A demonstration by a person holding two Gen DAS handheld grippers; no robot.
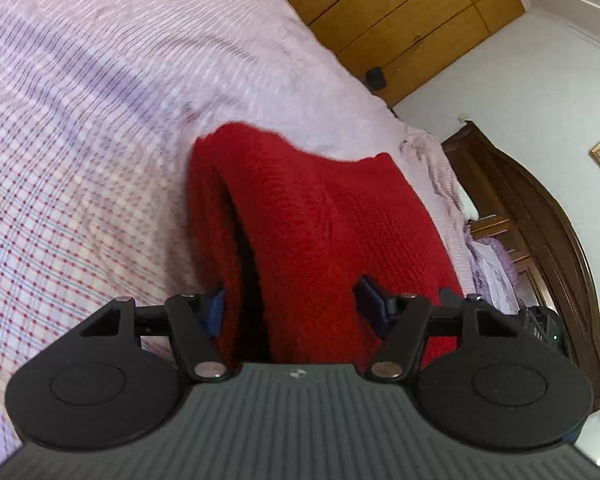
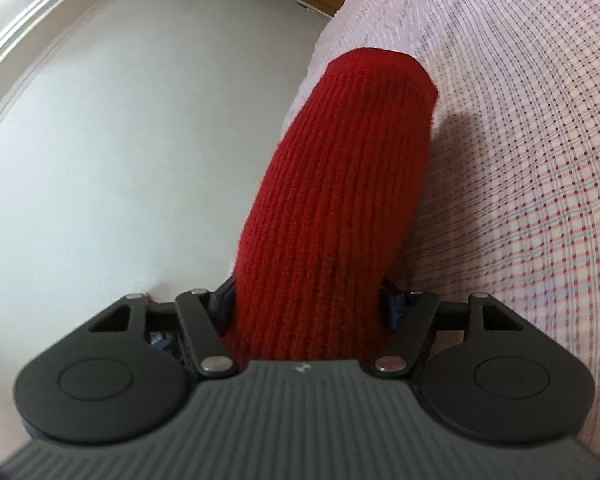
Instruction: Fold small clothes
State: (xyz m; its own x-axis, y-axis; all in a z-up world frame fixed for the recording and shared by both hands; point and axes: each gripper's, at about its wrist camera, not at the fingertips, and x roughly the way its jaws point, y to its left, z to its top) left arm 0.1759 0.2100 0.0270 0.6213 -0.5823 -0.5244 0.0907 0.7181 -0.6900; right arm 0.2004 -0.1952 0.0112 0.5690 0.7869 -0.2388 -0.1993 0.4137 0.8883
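1. The left claw [image 1: 294, 306] stands partly open, with its blue pads [image 1: 217, 309] on either side of a red knitted garment [image 1: 308, 232].
2. The garment's folded layers fill the gap; the left pad sits against the knit and the right pad presses into its face, so the claw grips the cloth.
3. The right claw [image 2: 308, 304] is likewise partly open, and its blue pads [image 2: 394, 308] bear on both sides of a thick ribbed roll of the same red knitted garment [image 2: 340, 184].
4. In the right wrist view the roll runs straight out from the jaws and ends in a rounded fold.
5. The garment lies over a bed covered by a pink-and-white checked bedspread [image 1: 80, 140], near its edge.
6. A dark wooden headboard [image 1: 552, 232] and a wooden wardrobe [image 1: 400, 12] stand beyond the bed.
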